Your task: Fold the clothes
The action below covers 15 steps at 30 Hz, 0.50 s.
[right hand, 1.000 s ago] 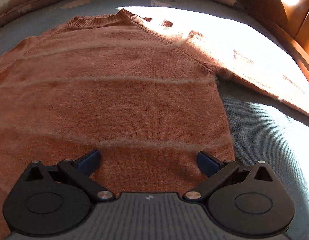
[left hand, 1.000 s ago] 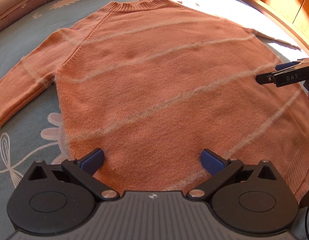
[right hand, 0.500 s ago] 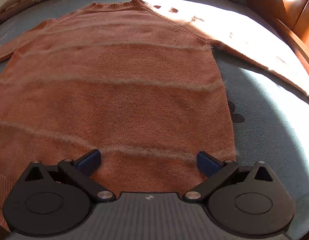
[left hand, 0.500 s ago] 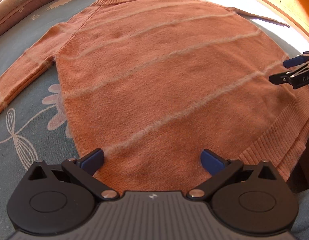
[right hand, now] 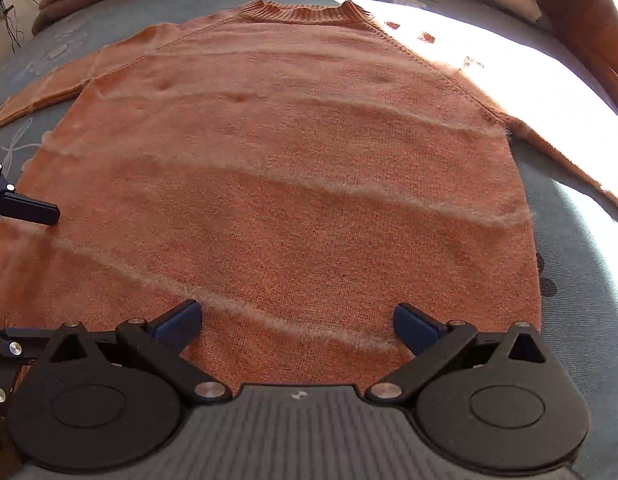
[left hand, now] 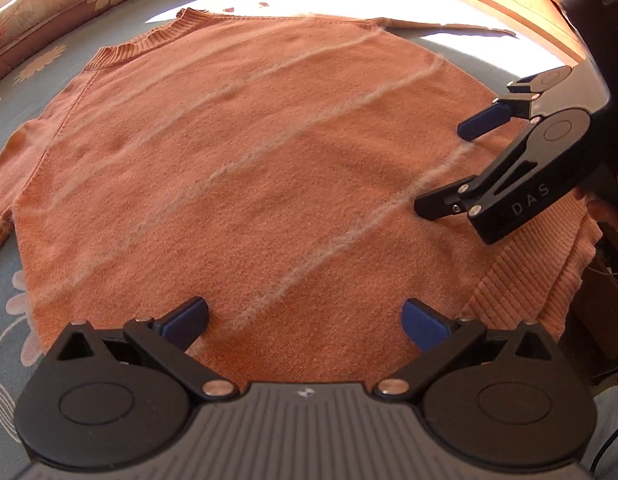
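Observation:
An orange knit sweater [left hand: 237, 176] with pale fuzzy stripes lies flat on a blue floral bedspread [left hand: 13, 320], collar [left hand: 149, 38] at the far end and both sleeves spread out. My left gripper [left hand: 305, 320] hovers open over the lower body near the ribbed hem [left hand: 521, 280], nothing between its fingers. The right gripper [left hand: 457, 164] shows at the right of the left wrist view, open above the sweater's lower right part. In the right wrist view the sweater [right hand: 293, 168] fills the frame under the open right gripper [right hand: 297, 322], and a left fingertip [right hand: 29, 212] enters at the left edge.
A wooden bed frame [left hand: 489, 8] runs along the far right. A floral quilt or pillow roll [left hand: 49, 4] lies beyond the collar. Bright sunlight falls on the right sleeve [right hand: 557, 152]. The bed's edge drops away past the hem at the right.
Both grippers have pulled back toward the hem end, so more of the sweater shows. The right gripper now appears larger and closer in the left wrist view. Both remain open.

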### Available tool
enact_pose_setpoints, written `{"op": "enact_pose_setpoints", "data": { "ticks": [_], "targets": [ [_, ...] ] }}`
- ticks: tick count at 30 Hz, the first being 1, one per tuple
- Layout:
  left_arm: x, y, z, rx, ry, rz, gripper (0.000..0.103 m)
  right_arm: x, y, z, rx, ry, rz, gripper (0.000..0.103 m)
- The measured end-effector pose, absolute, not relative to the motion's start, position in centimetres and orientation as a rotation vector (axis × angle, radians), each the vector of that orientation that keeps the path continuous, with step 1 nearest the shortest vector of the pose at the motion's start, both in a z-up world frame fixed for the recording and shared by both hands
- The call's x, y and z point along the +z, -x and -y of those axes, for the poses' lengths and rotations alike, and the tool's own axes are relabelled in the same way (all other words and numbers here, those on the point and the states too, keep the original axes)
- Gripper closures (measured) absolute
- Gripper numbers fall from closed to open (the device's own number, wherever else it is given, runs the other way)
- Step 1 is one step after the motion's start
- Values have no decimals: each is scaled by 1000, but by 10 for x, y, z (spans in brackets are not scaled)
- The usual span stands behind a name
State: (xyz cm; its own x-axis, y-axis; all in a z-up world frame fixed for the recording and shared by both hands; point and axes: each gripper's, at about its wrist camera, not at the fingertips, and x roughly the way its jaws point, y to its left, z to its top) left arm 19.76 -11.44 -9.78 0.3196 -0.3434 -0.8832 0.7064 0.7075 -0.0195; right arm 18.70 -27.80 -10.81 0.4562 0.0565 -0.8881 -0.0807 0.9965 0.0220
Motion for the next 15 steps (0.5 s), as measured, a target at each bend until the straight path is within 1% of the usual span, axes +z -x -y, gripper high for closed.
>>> {"op": "enact_pose_setpoints", "data": {
  "ticks": [6, 9, 11, 13, 15],
  "targets": [
    [-98, -165, 91, -736, -410, -1134, 1, -108, -146, 286, 90, 7, -1143, 0],
    [-88, -165, 86, -760, -358, -1169, 1, -106, -140, 287, 93, 18, -1195, 0],
    [-82, -175, 84, -730, -330, -1139, 1, -102, -144, 287, 101, 2, -1199, 0],
    [-81, -188, 82, -670, -321, -1101, 1, -97, -152, 283, 113, -15, -1165, 0],
    [-86, -200, 79, -621, -311, -1099, 1, -94, -164, 279, 134, -40, -1129, 0]
  ]
}}
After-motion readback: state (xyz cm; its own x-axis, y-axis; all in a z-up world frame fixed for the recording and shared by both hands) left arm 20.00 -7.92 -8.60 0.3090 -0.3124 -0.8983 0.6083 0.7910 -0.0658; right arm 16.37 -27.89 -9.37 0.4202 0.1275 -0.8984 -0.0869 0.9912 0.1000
